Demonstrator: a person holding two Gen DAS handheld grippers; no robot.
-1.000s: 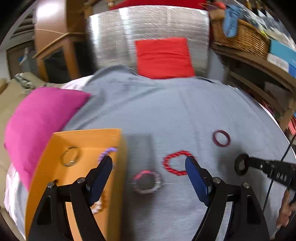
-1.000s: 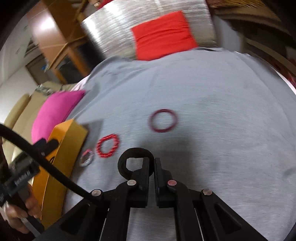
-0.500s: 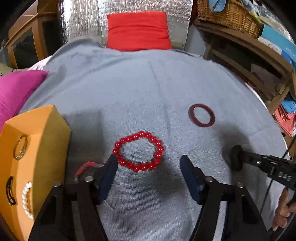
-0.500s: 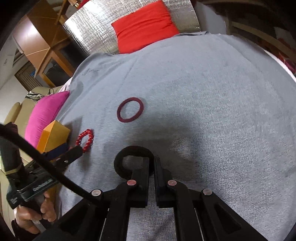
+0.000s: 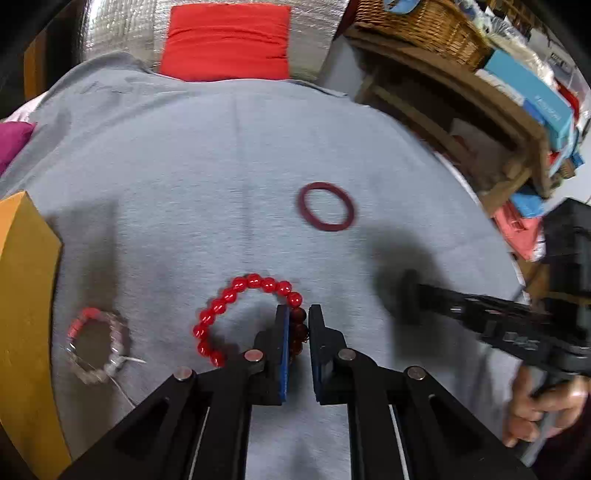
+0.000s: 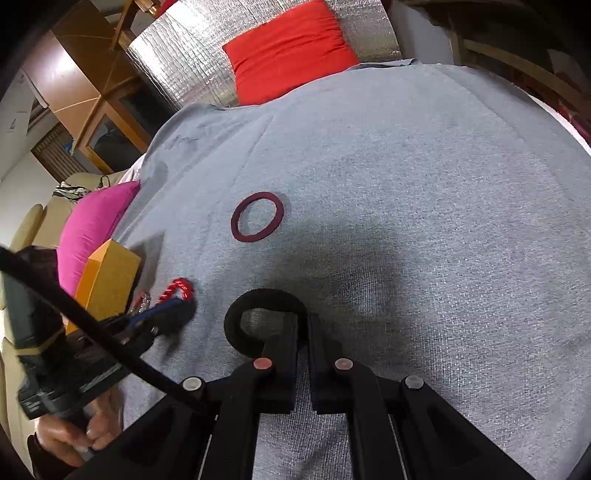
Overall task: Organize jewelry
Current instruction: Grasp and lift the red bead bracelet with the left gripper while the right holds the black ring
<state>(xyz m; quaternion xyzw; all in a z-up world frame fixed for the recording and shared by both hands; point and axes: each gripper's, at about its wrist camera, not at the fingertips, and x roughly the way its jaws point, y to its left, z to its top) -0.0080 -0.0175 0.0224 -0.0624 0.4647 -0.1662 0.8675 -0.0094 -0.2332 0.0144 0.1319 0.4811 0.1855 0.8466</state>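
In the left wrist view my left gripper (image 5: 298, 314) is shut on the right side of a red bead bracelet (image 5: 236, 291) that lies on the grey cloth (image 5: 207, 177). A pink and clear bead bracelet (image 5: 96, 345) lies to its left, beside the orange box (image 5: 26, 295). A dark red bangle (image 5: 327, 211) lies farther out. In the right wrist view my right gripper (image 6: 303, 325) is shut on a black ring (image 6: 236, 314) and holds it low over the cloth. The bangle (image 6: 257, 217) lies ahead of it, and the left gripper (image 6: 173, 314) with the red bracelet (image 6: 177, 288) is at the left.
A red cushion (image 5: 225, 40) and silver padding (image 5: 122, 29) stand at the far end. A pink cushion (image 6: 92, 225) lies left of the orange box (image 6: 107, 280). Wooden shelves with a wicker basket (image 5: 417, 26) and boxes stand on the right.
My left gripper moved right from the orange box to the red bead bracelet and closed on its right side. My right gripper stayed shut on the black ring and shifted slightly.
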